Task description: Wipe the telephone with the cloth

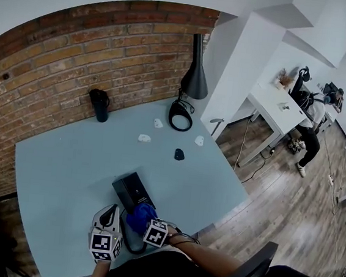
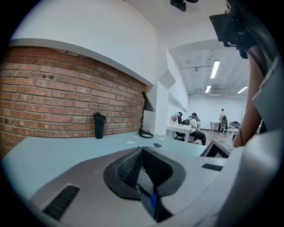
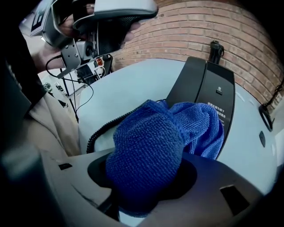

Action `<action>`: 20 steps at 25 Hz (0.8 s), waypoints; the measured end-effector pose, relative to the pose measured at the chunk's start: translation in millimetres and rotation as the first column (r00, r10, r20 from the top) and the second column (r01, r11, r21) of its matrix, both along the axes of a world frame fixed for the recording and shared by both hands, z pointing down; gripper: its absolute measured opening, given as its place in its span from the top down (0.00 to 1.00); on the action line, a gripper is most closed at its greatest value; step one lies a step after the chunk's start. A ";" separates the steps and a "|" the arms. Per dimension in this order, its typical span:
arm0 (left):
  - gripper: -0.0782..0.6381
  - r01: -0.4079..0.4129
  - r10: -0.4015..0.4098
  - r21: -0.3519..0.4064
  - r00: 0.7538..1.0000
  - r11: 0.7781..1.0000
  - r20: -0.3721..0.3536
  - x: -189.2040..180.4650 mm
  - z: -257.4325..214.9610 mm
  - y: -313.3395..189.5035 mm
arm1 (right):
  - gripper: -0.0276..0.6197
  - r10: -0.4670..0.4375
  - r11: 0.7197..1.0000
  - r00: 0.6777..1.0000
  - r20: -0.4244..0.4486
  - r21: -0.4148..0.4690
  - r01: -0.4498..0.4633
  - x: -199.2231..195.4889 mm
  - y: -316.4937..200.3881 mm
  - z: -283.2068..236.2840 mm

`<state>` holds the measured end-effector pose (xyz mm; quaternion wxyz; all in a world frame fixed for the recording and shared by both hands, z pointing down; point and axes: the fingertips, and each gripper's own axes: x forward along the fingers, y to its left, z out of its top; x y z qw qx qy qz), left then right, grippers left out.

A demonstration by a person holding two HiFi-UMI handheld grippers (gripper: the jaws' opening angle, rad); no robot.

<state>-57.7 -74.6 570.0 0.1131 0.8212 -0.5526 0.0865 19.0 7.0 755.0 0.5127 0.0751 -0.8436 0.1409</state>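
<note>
A black telephone lies on the pale blue table near its front edge. In the right gripper view the telephone slopes away with the bunched blue cloth resting on its near end. My right gripper is shut on that cloth, which hides its fingertips. In the head view the cloth sits against the phone's near corner with the right gripper behind it. My left gripper hovers just left of the phone, shut with nothing in it; its pads meet, and the telephone's edge shows at the right.
A black bottle stands by the brick wall. A black desk lamp with a ring base is at the back right. Small white scraps and a small black object lie mid-table. A seated person is at a far white desk.
</note>
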 end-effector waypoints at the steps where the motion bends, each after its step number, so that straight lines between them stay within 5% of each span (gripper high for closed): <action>1: 0.86 0.001 -0.001 0.000 1.000 1.000 0.001 -0.2 0.6 0.6 | 0.61 -0.015 1.000 1.000 -0.008 -0.009 0.015 0.1 1.7 0.7; 6: 0.86 0.002 -0.002 0.010 1.000 1.000 -0.003 1.9 -2.2 -3.1 | 0.61 -0.071 0.997 0.997 -0.036 0.002 0.071 10.5 -19.7 -19.6; 12: 0.86 0.021 -0.021 -0.012 1.000 1.000 -0.006 -9.0 -0.9 -1.6 | 0.61 -0.016 0.993 0.995 0.103 0.120 0.004 -8.4 -92.6 -100.1; 20: 0.86 0.029 -0.030 -0.015 1.000 0.999 -0.010 -16.4 -1.5 -6.0 | 0.61 0.076 0.907 0.945 0.318 0.371 -0.198 -55.1 -203.8 -196.1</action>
